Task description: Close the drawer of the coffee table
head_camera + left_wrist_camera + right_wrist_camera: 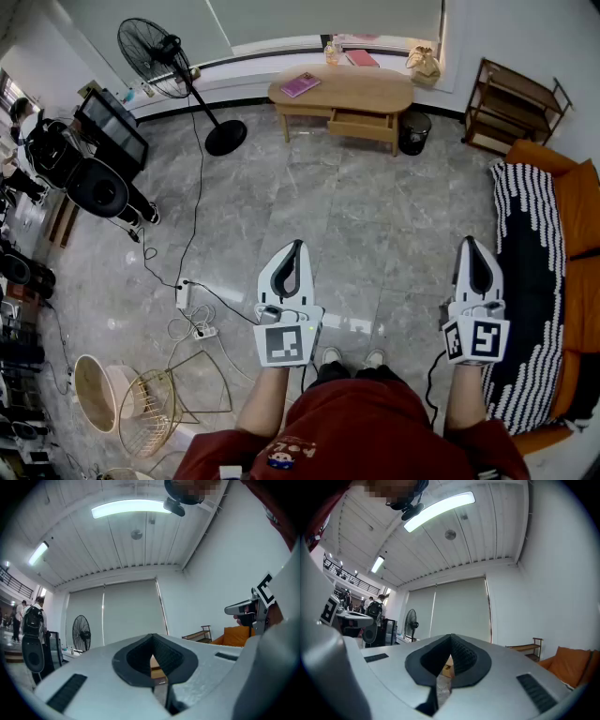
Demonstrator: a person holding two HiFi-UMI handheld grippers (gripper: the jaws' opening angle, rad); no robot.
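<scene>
Because the open wooden drawer (362, 126) under the coffee table (375, 90) top likely slides lightly, push its rigid flat front; left gripper (297, 247) and right gripper (469, 243) are both closed, empty.

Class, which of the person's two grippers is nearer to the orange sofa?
Right. The right gripper hangs just beside the sofa, close to its striped blanket; the left gripper is farther off, over the floor.

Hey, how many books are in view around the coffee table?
2. A pink book lies on the coffee table's left end; a red book lies on the window ledge behind it. The drawer's inside is hidden.
</scene>
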